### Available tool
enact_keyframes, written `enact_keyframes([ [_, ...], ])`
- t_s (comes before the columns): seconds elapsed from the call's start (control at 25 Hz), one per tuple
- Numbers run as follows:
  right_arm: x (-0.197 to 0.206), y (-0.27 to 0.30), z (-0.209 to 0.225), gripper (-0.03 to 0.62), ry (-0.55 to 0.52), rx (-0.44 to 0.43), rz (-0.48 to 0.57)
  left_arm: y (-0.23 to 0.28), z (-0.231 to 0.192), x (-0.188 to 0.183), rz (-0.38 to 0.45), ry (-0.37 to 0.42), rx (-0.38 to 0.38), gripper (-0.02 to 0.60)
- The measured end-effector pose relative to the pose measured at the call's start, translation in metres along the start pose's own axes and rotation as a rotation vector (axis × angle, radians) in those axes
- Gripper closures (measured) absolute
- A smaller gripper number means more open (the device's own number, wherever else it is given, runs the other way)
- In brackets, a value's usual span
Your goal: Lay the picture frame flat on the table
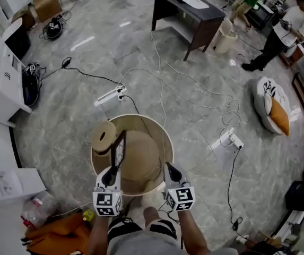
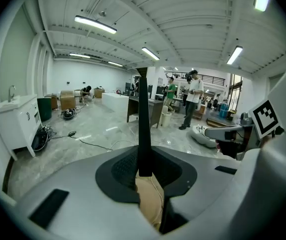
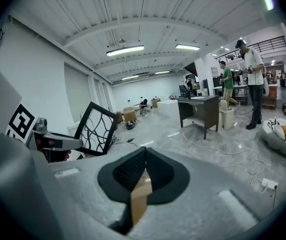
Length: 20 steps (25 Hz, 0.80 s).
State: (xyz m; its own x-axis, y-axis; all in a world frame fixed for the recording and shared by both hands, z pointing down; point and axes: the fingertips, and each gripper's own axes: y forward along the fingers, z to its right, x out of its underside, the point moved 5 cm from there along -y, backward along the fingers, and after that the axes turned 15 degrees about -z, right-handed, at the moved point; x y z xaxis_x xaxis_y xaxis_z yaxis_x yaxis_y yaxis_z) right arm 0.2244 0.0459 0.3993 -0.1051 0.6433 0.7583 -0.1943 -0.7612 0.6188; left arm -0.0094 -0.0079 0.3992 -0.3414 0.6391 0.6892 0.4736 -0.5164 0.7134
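Left gripper was clamped on the thin edge of the picture frame, holding it upright over the round rimmed surface. My right gripper hung beside it, jaws together and empty. I judged the frame could twist in that narrow grip while tipping and land on the tan ring. A distant bin hid its contents.

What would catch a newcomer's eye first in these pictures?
The black-rimmed picture frame with a branching black pattern, held up on edge over the round beige table, clamped in the left gripper. The right gripper hovers shut and empty beside it. White cables snake across the grey marble floor beyond.
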Motion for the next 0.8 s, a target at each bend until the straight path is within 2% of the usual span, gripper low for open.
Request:
enact_keyframes([
  [0.48,0.023,0.083,0.020,0.594,-0.021,-0.063,-0.080,0.082,-0.009,0.041,-0.100,-0.061,-0.005,0.500],
  [0.8,0.060,0.124,0.026,0.595,-0.017,-0.076,-0.143,0.125,-0.024,0.076,-0.146,-0.101,-0.005,0.500],
])
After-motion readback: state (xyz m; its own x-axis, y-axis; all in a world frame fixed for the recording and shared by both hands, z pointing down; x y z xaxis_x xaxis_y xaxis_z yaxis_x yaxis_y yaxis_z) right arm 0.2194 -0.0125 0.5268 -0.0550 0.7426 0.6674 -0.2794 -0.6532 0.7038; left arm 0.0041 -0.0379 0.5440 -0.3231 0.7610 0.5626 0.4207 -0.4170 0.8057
